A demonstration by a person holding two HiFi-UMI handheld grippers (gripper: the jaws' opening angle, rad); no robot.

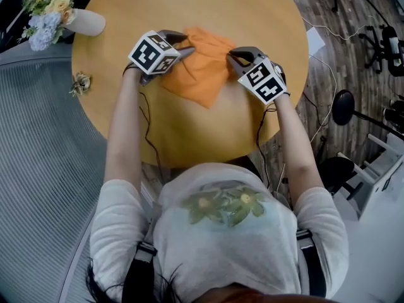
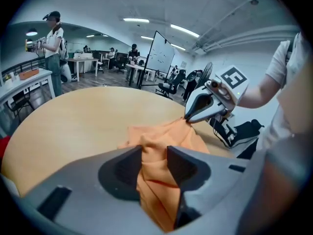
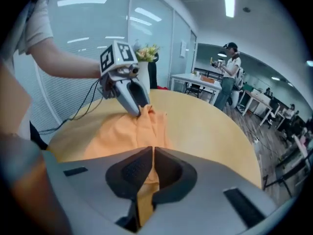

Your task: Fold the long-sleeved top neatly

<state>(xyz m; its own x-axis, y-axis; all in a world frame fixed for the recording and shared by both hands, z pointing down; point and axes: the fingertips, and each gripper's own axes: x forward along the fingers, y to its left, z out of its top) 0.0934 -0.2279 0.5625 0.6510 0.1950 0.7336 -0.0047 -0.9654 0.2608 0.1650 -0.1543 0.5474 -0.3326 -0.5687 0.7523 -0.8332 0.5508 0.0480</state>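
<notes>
On the round wooden table [image 1: 189, 134], our left gripper [image 2: 154, 155] clamps a thick bunch of the crumpled orange long-sleeved top [image 1: 201, 74], the right gripper [image 3: 151, 155] pinches a thin edge (jaws almost together); we should pull apart evenly, flattening it.

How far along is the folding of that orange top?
Partway. The orange top lies gathered into a small, rumpled bundle on the table. The left gripper and right gripper each pinch a side of it. Remaining: flattening it into a neat fold.

Orange long-sleeved top [image 1: 202, 68] sits bunched in a rumpled diamond on the round wooden tabletop [image 1: 126, 17], far side.
</notes>
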